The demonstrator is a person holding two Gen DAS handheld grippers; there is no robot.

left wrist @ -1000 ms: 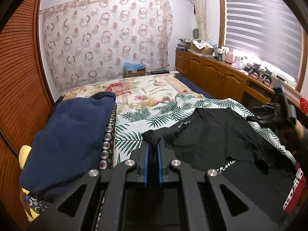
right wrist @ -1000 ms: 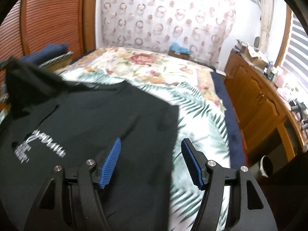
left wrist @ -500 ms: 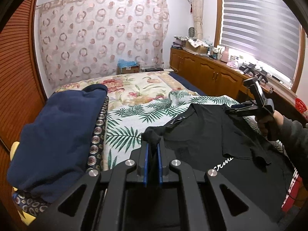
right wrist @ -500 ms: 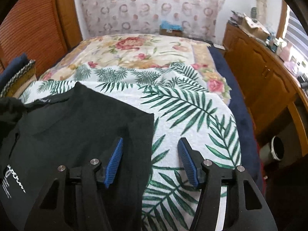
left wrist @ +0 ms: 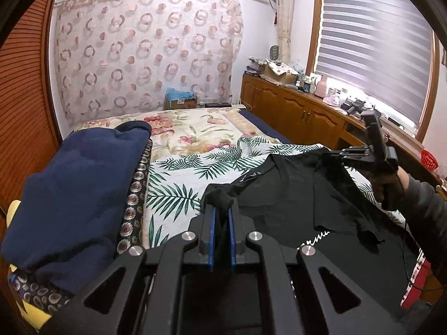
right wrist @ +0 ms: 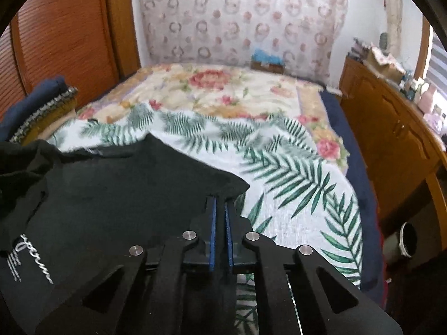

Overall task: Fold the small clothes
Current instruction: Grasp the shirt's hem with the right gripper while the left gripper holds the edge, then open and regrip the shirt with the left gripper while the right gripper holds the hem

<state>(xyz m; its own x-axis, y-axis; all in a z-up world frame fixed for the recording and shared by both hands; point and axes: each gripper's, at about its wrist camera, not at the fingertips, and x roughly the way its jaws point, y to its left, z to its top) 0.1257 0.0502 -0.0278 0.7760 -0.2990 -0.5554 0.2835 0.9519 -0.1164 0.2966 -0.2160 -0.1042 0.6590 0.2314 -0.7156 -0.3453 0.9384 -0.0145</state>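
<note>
A black T-shirt (left wrist: 293, 195) with white script print lies on a palm-leaf sheet on the bed. My left gripper (left wrist: 220, 212) is shut on a bunched corner of the shirt near its collar side. My right gripper (right wrist: 219, 203) is shut on the shirt's (right wrist: 125, 189) opposite corner at its right edge. In the left wrist view the right gripper (left wrist: 335, 155) shows at the far right, held by a hand, with the shirt hanging from it.
A folded navy blanket (left wrist: 69, 189) over a patterned pillow lies at the left. The palm-leaf sheet (right wrist: 293, 173) and floral bedcover (left wrist: 195, 131) stretch ahead. A wooden cabinet (right wrist: 391, 139) runs along the right. A wooden wall (right wrist: 61, 36) stands at the left.
My right gripper moved onto the shirt's right corner and closed on it. My left gripper stayed shut on its corner and lifted slightly.
</note>
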